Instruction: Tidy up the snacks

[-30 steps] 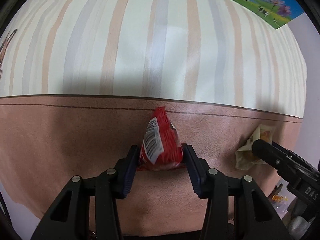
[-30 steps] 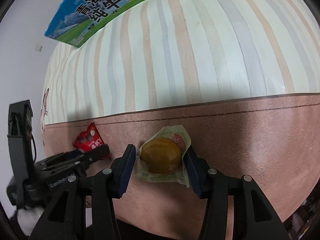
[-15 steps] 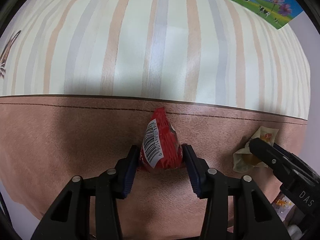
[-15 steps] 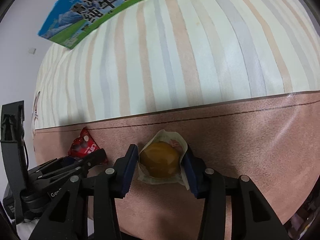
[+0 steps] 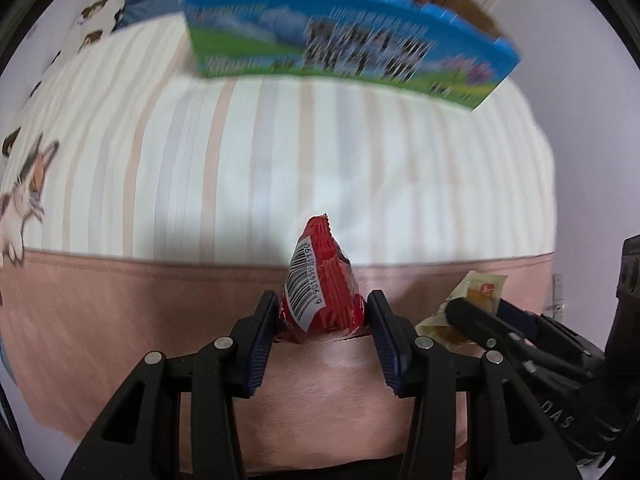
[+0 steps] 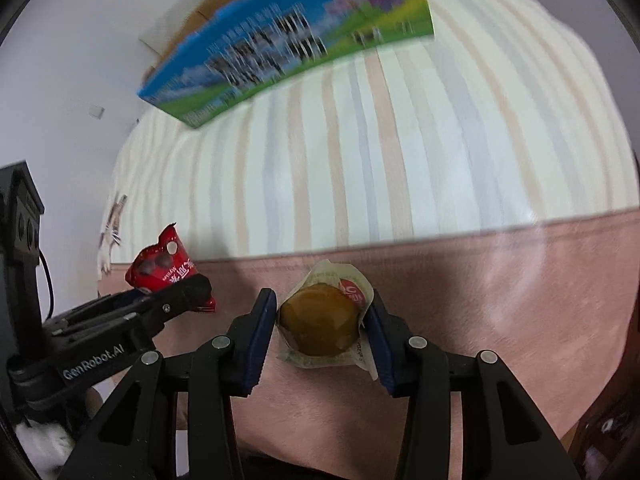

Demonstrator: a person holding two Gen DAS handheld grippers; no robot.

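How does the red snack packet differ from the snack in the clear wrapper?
The red packet is opaque, with a barcode, and stands pointed in the left gripper. The clear-wrapped snack shows a round golden-brown cake and sits in the right gripper. Both are sealed and clamped between blue-padded fingers.

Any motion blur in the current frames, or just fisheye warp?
Left wrist view: the blue-green printed carton is streaked with motion blur, while the red snack packet stays sharp. Right wrist view: the carton is blurred too; the clear-wrapped brown pastry is crisp.
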